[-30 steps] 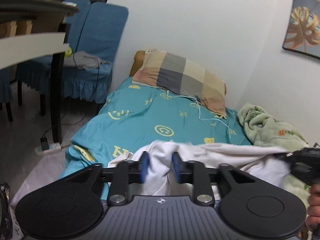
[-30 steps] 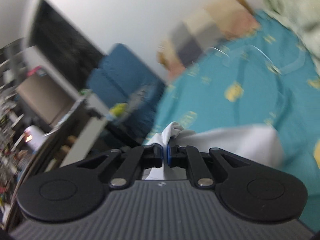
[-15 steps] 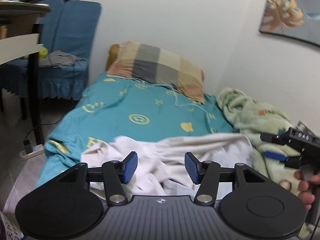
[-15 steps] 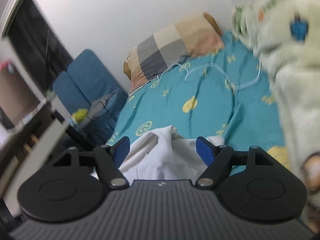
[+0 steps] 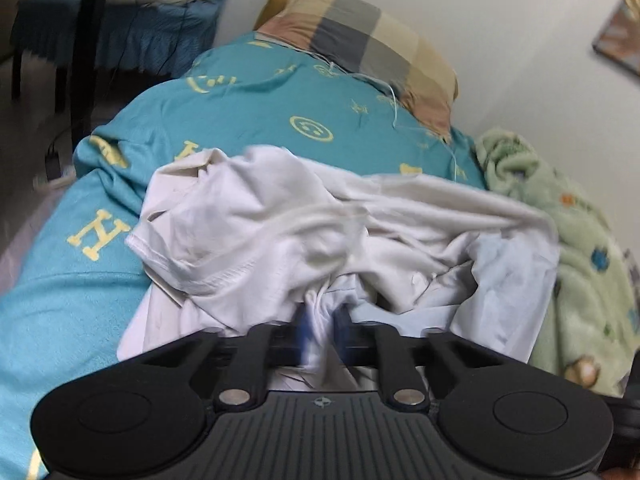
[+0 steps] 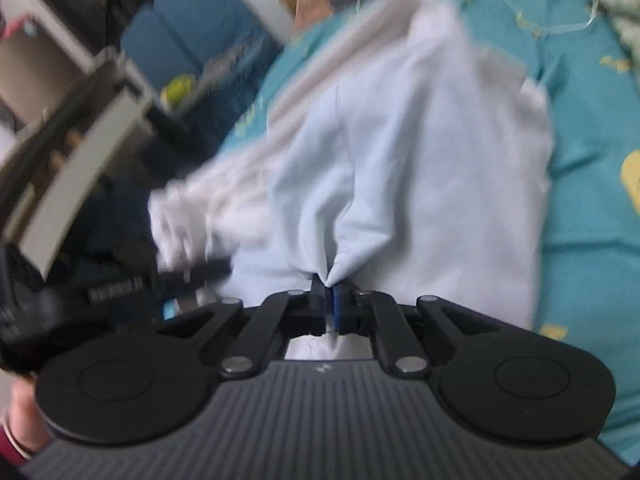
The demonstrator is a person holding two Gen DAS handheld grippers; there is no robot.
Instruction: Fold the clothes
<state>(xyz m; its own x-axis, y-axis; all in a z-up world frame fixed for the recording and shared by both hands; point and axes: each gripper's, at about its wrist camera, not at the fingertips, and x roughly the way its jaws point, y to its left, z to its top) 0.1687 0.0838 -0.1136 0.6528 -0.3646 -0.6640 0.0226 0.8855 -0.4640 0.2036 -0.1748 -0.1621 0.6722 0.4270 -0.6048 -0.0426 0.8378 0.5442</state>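
A white garment (image 5: 304, 224) lies crumpled on the teal bed sheet (image 5: 256, 100) near the bed's foot. My left gripper (image 5: 320, 320) is shut on a bunched fold of the garment at its near edge. In the right wrist view the same garment (image 6: 420, 140) looks pale blue-white and stretches away from me. My right gripper (image 6: 330, 296) is shut on a pinched fold of it. The left gripper also shows in the right wrist view (image 6: 160, 284), blurred, at the garment's left side.
A plaid pillow (image 5: 372, 44) lies at the head of the bed. A green fleece blanket (image 5: 576, 248) is bunched along the right side by the wall. A blue covered chair (image 5: 132, 28) and a dark table leg (image 5: 86, 40) stand left of the bed.
Half a second ago both grippers were open above the garment. Both have dropped to its near edge and closed on folds of the cloth.
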